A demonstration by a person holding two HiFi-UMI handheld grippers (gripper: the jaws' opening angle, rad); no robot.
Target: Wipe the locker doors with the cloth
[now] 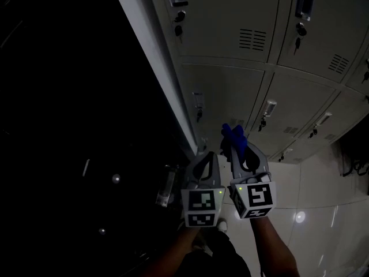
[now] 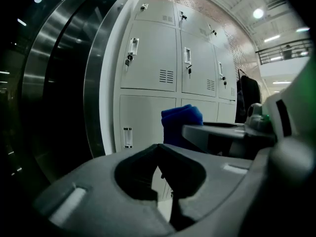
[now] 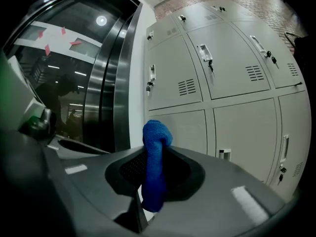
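- Right gripper (image 1: 234, 150) fingers clamped on blue cloth (image 3: 154, 149), folded end poking forward as a wiping pad.
- Left gripper (image 2: 158, 152) fingers closed, empty, close alongside, idle.
- Locker doors (image 3: 232, 68) ahead, seemingly untouched.

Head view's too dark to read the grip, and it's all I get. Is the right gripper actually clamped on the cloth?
Observer: Yes. In the right gripper view the right gripper is shut on the blue cloth; a fold sticks up past the tips.
Operator: Left one?
Observer: Left gripper: jaws together, nothing between them.
Operator: Which door is it aimed at?
Observer: The cloth sits in front of a lower-row locker door, beside the steel frame. Contact I can't tell.
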